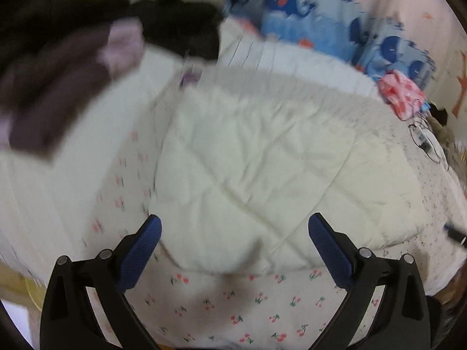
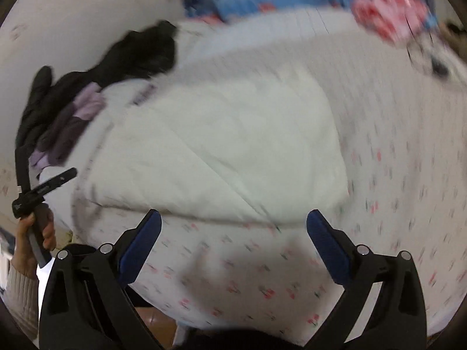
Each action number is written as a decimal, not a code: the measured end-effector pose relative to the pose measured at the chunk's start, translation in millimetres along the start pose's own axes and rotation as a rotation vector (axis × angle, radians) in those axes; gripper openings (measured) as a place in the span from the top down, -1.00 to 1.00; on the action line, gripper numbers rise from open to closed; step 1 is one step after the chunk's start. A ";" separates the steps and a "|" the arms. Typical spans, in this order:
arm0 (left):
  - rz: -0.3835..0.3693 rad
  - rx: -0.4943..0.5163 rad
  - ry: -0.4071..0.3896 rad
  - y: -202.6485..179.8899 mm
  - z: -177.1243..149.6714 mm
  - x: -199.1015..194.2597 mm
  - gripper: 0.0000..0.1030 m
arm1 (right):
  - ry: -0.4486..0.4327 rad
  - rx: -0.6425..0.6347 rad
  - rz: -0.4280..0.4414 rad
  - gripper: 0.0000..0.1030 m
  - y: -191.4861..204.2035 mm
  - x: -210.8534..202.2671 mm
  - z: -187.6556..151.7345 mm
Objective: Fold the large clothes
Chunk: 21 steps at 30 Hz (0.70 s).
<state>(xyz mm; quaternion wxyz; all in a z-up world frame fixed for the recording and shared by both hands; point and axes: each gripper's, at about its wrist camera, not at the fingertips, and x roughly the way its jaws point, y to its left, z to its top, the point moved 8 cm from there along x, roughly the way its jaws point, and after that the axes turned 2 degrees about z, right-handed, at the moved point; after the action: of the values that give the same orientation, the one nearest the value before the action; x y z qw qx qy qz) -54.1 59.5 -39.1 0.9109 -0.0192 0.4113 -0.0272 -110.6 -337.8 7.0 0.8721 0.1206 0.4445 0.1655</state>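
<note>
While both views are blurred, they show a cream quilted garment [image 1: 248,175] lying folded flat in the middle of a bed covered by a cherry-print sheet [image 1: 262,300], with nothing resting on it. The left gripper [image 1: 235,230] hovers over its near edge with jaws wide apart and nothing between them, and the right gripper [image 2: 233,224] hangs the same way, jaws spread and empty, just short of the garment's near edge. To the far left a heap of dark clothes [image 1: 175,26] with a brown-and-lilac piece [image 1: 67,87] lies beside the garment. At the far side sits a blue whale-print blanket [image 1: 315,29], with a pink patterned cloth [image 1: 401,96] to its right. Only the left wrist view shows a pair of glasses [image 1: 423,140] on the sheet at the far right. Only the right wrist view catches the person's left hand [image 2: 35,233] gripping the other tool's handle at the bed's left edge.
</note>
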 end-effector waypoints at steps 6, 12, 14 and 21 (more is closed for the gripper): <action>0.009 0.077 -0.059 -36.7 21.7 -0.4 -0.88 | 0.009 -0.050 -0.046 -0.87 44.9 34.9 29.2; 0.051 0.120 -0.064 -48.5 27.4 25.7 -0.88 | 0.141 0.008 -0.060 -0.87 25.3 120.1 7.2; 0.062 0.125 -0.057 -46.6 26.9 35.6 -0.88 | 0.151 0.004 -0.054 -0.87 20.7 134.1 1.8; 0.033 0.087 0.000 -40.2 26.0 55.8 -0.88 | 0.075 0.042 -0.030 -0.87 12.1 114.1 11.5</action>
<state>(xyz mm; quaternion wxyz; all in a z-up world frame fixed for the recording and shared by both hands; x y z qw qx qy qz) 0.9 16.0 -61.4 0.9112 0.0272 0.4099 -0.0299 -40.6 -282.3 -66.0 0.8545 0.1256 0.4820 0.1475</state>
